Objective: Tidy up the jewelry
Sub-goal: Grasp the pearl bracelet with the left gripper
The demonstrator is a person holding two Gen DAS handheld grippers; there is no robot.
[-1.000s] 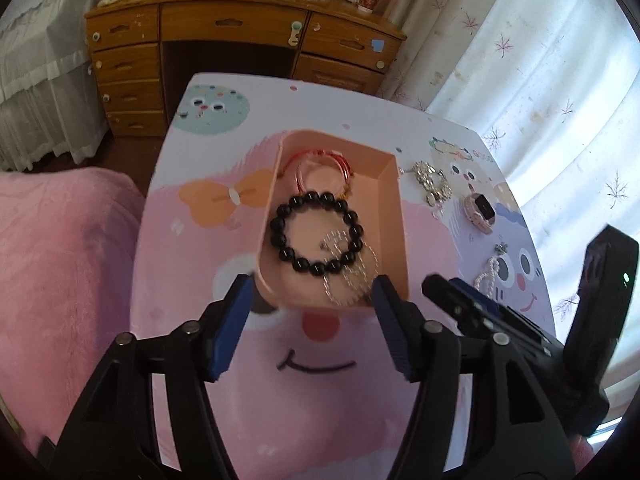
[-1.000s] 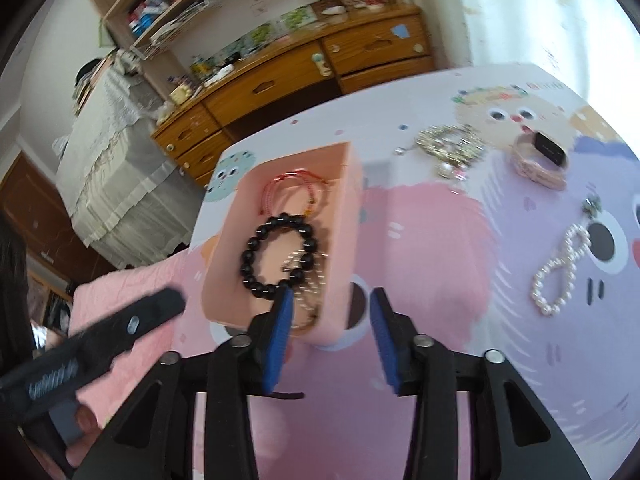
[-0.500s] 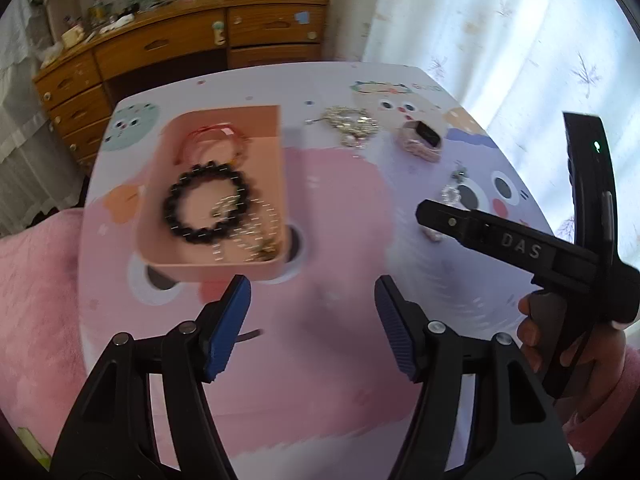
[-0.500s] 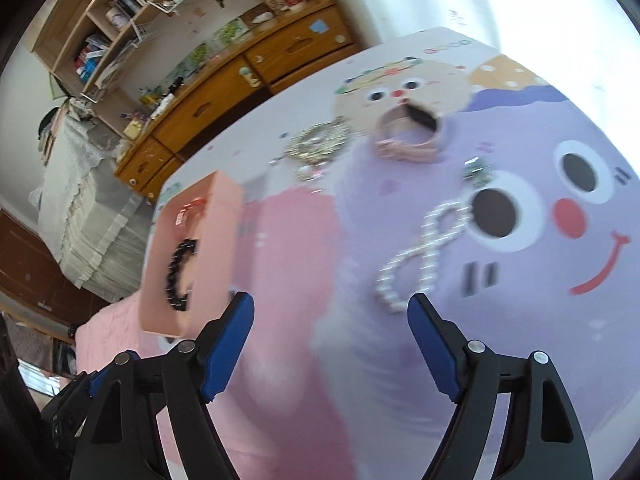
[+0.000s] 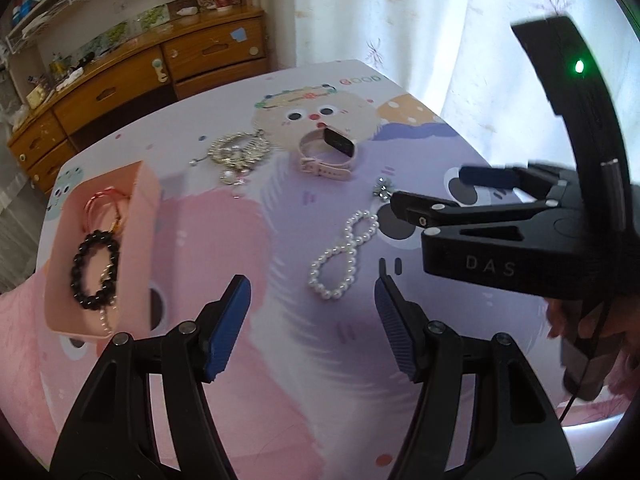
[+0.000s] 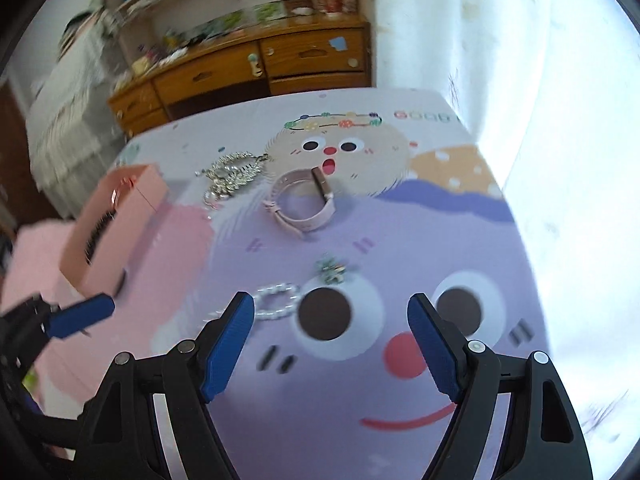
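Observation:
A pink box [image 5: 138,216] at the table's left holds a black bead bracelet [image 5: 95,268], a red string bracelet [image 5: 105,208] and a silver chain. On the cartoon mat lie a pearl bracelet [image 5: 344,254], a small green brooch [image 5: 383,190], a pink watch [image 5: 328,154] and a silver necklace [image 5: 238,154]. My left gripper [image 5: 312,314] is open and empty, just in front of the pearl bracelet. My right gripper [image 6: 331,334] is open and empty, above the mat near the brooch [image 6: 331,270] and the pearl bracelet [image 6: 276,300]; it also shows in the left wrist view [image 5: 448,192].
A wooden dresser [image 5: 160,72] with shelves stands behind the table. White curtains [image 5: 440,32] hang at the right. The table edge [image 6: 504,184] runs along the right side. The pink box [image 6: 116,220] sits left in the right wrist view.
Both grippers have swung right, away from the pink box and toward the loose jewelry. My right gripper opened wide from a narrow gap. The left gripper stays open.

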